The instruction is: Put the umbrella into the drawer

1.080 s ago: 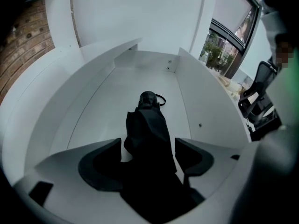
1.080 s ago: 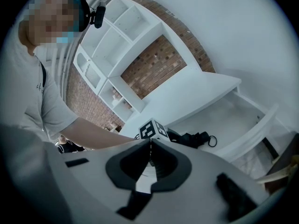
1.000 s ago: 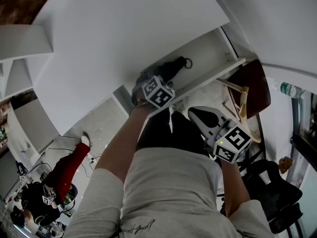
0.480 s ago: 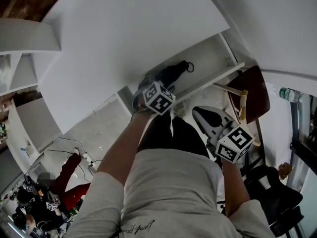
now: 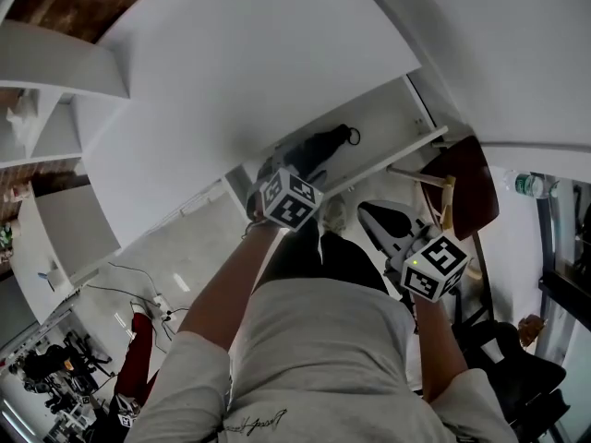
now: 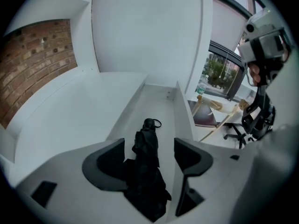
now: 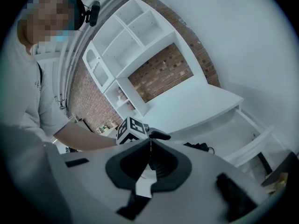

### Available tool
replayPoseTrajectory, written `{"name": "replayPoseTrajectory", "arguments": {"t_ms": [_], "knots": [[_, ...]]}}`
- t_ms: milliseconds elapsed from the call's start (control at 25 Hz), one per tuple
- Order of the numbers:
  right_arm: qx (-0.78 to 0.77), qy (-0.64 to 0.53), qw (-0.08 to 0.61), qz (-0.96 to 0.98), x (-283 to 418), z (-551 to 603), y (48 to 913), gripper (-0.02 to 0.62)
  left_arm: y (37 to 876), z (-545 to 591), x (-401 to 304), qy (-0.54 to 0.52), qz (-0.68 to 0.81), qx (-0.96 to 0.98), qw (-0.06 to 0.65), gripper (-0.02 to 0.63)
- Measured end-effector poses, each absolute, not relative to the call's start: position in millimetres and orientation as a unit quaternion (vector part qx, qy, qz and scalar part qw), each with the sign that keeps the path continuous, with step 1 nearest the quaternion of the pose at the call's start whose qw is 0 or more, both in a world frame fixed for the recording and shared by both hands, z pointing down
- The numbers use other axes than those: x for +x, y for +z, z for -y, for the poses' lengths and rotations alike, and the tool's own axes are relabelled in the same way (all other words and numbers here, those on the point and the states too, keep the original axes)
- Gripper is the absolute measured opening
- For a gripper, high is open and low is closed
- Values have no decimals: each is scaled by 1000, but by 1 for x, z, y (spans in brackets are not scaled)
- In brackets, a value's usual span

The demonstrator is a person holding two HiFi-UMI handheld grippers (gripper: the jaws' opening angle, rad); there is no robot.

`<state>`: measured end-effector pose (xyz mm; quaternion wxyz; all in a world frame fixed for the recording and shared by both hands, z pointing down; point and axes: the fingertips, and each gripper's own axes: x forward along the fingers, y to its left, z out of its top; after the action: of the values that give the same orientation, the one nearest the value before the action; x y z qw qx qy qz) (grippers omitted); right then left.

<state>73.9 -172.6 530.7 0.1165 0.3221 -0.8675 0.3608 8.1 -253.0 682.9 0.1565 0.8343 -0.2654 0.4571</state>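
Black umbrella (image 6: pixel 145 162): folded; lies lengthwise on the floor of the open drawer (image 6: pixel 156 94). Wrist loop (image 6: pixel 155 123) at far end, bunched fabric at near end.
Drawer: white, pulled out from under white top (image 5: pixel 240 72). Front panel (image 5: pixel 392 158) faces the person. Umbrella sits toward the drawer's L half in head view.
L gripper (image 6: pixel 149 146): held over near end of umbrella, pointing along the drawer. Jaws spread wide, umbrella showing in the gap betw. them. Fabric overlaps the edge of the L-side pad, w/ clear space to the other pad. Not clamped on it; can't tell if any pad touches the fabric.
R gripper (image 7: pixel 150 146): jaws closed tip to tip, only a hairline seam betw. pads, nothing in them. Held low at person's R side, outside the drawer front, well apart from umbrella.
Marker cube (image 7: pixel 131 129): on L gripper, seen from R gripper view just beside the drawer.
Chair (image 5: pixel 466 178): dark seat, pale wood legs, near drawer's R end.
Bkgd: brick wall (image 6: pixel 32 59), white shelves (image 7: pixel 135 55).
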Motion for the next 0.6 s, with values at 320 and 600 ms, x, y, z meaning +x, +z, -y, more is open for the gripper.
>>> {"name": "replayPoseTrajectory", "arguments": {"t_ms": [320,600], "knots": [[310,339,127,879,66,165,506,28,630,245,-15,420,310,842,137,248],[309,309,129,890,51,164,481,28,565,226,-34,354,336,863,132,133]]}}
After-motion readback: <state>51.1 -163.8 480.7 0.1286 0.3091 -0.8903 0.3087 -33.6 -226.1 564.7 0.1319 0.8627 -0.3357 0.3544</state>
